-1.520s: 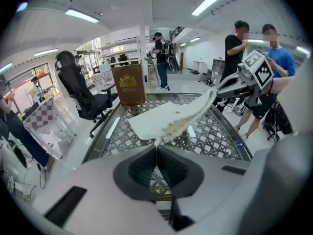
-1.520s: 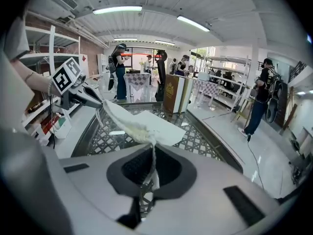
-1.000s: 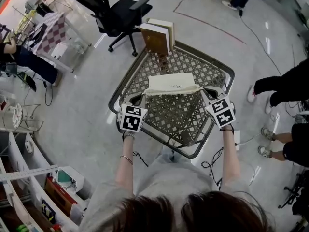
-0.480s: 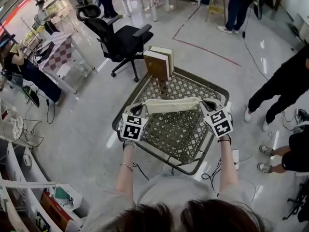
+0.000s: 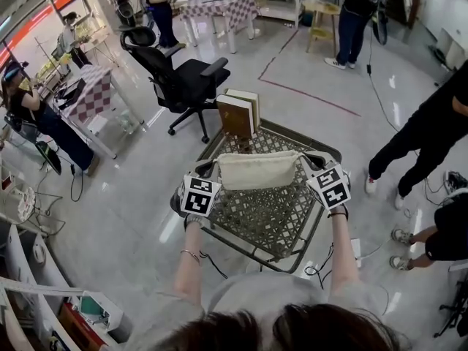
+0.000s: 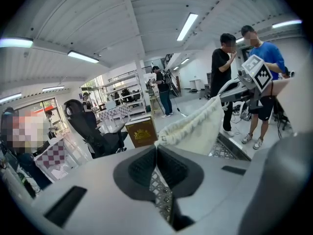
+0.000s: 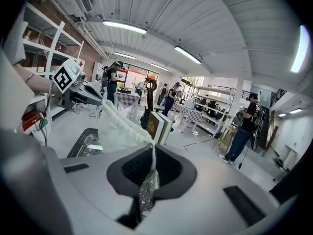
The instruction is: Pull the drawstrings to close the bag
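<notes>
1. Bag [image 5: 257, 170]: one, of cream cloth. It is stretched crosswise between the two grippers above the mesh table [image 5: 272, 221] and appears to hang clear of it. Its top edge is puckered, so the mouth looks largely drawn in.
2. Drawstrings [image 7: 153, 155]: two ends, one at each side. Each runs from a gathered corner of the bag straight into a pair of jaws.
3. Left gripper [image 5: 213, 170]: one, with its jaws pinched tight on the left cord, right at the bag's corner.
4. Right gripper [image 5: 308, 164]: one, with its jaws likewise clamped on the right cord and no gap showing.
5. Likely faults:
   - A thin cord may slip out of a pinch if the outward pull is jerked.
   - An uneven pull would cinch one side only and leave the mouth partly open.
   - The hanging bag may swing back into the books and topple them.
6. Books [image 5: 239, 114]: two, standing upright side by side at the table's far edge, just behind the bag.
7. Mesh table: one. Office chair [image 5: 183, 72]: one, well apart from the table on the floor beyond it.
</notes>
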The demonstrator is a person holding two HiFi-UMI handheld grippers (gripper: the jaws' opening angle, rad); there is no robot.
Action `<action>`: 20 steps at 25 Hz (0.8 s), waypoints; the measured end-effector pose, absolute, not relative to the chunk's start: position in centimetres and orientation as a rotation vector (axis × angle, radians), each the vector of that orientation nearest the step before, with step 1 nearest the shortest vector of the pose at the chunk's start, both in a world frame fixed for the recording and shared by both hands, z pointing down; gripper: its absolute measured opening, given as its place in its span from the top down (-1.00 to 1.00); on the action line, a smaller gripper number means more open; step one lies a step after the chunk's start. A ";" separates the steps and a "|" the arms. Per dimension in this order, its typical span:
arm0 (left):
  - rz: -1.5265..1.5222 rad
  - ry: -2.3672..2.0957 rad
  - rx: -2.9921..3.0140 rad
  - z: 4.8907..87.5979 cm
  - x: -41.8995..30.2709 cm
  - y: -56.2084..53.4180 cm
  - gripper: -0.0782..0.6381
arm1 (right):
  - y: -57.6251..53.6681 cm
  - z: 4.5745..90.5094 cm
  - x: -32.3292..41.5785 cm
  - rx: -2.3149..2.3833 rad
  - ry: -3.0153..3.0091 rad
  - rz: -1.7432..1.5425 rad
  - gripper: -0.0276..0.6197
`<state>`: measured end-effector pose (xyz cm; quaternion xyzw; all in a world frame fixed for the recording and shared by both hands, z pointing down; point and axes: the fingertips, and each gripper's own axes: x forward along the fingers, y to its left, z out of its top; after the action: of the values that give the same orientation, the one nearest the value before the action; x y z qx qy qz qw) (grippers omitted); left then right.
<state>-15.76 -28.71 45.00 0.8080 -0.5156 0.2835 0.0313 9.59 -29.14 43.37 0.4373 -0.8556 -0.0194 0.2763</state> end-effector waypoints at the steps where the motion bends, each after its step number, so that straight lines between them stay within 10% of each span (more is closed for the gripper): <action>1: 0.868 -1.595 2.493 44.7 -15.8 -28.8 0.70 | -29.2 43.1 9.6 1.181 -2.301 -0.060 0.84; 20: 0.727 -1.729 2.581 38.2 -15.5 -29.4 0.70 | -29.7 37.3 11.2 1.367 -2.305 -0.206 0.84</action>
<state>-15.46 -29.37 38.19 0.8088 -0.5417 0.2277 -0.0246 11.17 -29.69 37.34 0.4957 -0.8356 -0.0746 0.2249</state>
